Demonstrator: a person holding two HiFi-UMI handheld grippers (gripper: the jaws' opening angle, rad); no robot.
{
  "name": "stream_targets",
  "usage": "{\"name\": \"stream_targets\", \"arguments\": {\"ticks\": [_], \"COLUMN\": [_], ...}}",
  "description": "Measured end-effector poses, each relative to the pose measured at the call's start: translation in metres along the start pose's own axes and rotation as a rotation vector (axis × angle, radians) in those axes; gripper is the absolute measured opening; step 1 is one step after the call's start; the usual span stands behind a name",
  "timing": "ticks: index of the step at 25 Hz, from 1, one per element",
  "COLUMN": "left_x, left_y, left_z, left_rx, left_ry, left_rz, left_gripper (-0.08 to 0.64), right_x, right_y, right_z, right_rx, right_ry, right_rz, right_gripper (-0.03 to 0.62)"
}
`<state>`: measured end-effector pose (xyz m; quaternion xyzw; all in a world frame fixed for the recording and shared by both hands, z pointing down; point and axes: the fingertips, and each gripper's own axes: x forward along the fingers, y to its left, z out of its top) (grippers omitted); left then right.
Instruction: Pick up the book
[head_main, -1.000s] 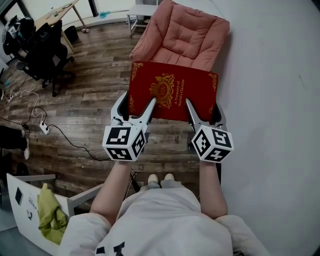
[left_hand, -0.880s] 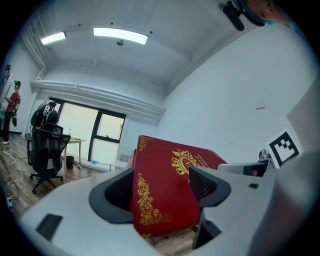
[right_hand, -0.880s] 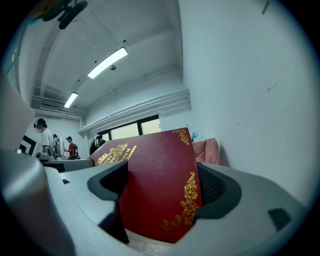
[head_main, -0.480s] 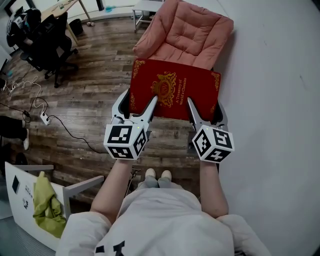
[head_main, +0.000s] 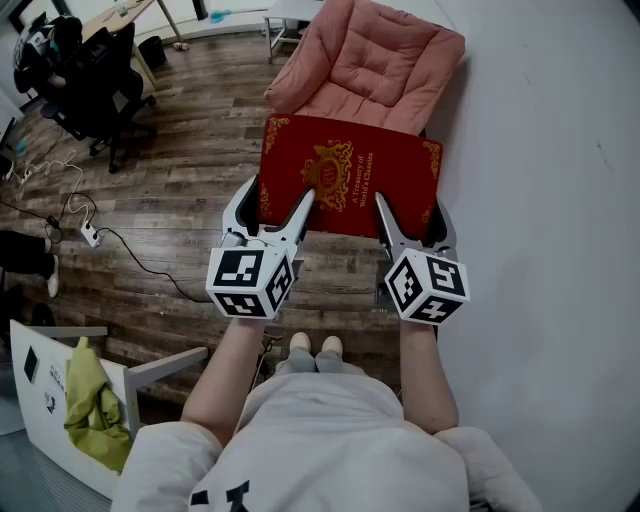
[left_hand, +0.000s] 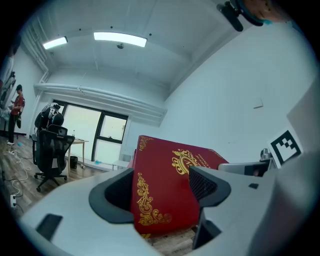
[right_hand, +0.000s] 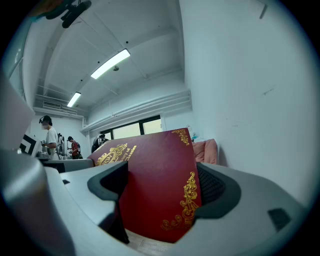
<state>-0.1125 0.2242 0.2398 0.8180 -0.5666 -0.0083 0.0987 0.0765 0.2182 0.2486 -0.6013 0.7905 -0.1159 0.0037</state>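
Left fingers (left_hand: 209, 186): clamped on the near left corner of a dark red hardcover book (head_main: 350, 175) with gold ornament, the cover between both pads.
Right fingers (right_hand: 111, 184): clamped likewise on the book's near right corner.
Left gripper (head_main: 279, 196), right gripper (head_main: 410, 208): side by side, marker cubes toward the person.
Book: spans from one pair of fingers to the other, cover up.
Beyond the fingers: a pink cushioned chair (head_main: 365, 65), at the book's far edge; contact cannot be told.
Below the fingers: brown wooden floor (head_main: 170, 200).
Right of the right fingers: white wall (head_main: 550, 200).
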Motion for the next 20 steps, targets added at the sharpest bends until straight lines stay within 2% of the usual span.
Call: {"name": "stream_targets", "arguments": {"ticks": [20], "left_x": [0.0039], "left_y": [-0.0009], "left_z": [-0.0063], "left_rx": [-0.005], "left_ry": [0.017], "left_rz": [0.021], "left_gripper": [0.334], "right_x": [0.0022], "right_y": [-0.0048], "right_z": [-0.0048], "right_rx": [0.005], "right_ry": [0.023], "right_rz": [0.005], "right_gripper": [0.416]}}
